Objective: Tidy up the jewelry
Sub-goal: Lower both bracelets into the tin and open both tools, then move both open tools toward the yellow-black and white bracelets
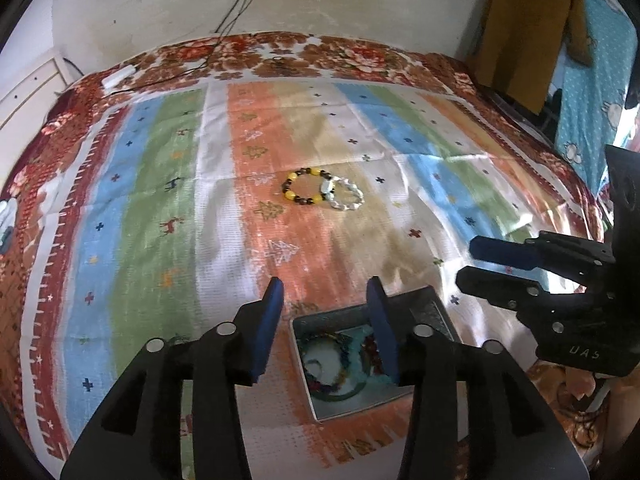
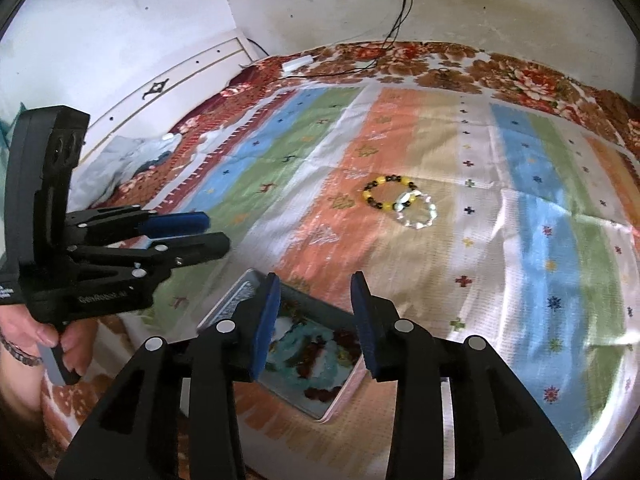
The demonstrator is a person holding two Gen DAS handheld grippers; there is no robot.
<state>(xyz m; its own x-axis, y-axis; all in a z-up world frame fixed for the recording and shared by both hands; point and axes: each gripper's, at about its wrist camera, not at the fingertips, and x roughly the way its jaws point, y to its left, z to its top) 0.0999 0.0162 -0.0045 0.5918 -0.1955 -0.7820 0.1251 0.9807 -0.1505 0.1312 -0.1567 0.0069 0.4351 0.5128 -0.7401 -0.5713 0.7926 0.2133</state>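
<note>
**Both grippers empty above the tin, two bracelets still out**

Fingers spread and holding nothing on the left gripper (image 1: pixel 326 300) and on the right gripper (image 2: pixel 316 294), both poised over the open tin (image 1: pixel 306 376), which already holds several bracelets. Farther up the striped cloth (image 1: pixel 160 200), well apart from the tin, lie the yellow-and-dark bead bracelet (image 1: pixel 304 188) and the clear bead bracelet (image 1: pixel 347 199), touching. The next pick likely goes best taking one loop at its outer arc, away from the contact point, so its neighbour stays put.
</note>
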